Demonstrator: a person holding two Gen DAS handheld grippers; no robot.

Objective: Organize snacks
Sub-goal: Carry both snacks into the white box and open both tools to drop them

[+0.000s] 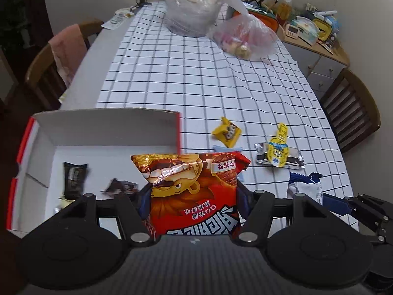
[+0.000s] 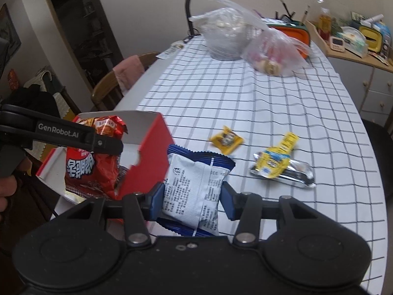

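Left wrist view: the red snack bag (image 1: pixel 194 191) is clamped between the left gripper (image 1: pixel 192 196) fingers, held over the near right corner of the red-and-white box (image 1: pixel 108 127). Inside the box lie a black packet (image 1: pixel 73 179) and a dark wrapper (image 1: pixel 120 186), so sorting looks partly done. The right gripper (image 2: pixel 192 196) fingers pinch a blue-and-white packet (image 2: pixel 196 186) just beside the box. Left on the tabletop (image 2: pixel 245 103): a yellow candy (image 2: pixel 227 140) and a yellow-and-silver bar (image 2: pixel 282 167). Both grippers reach forward, roughly level.
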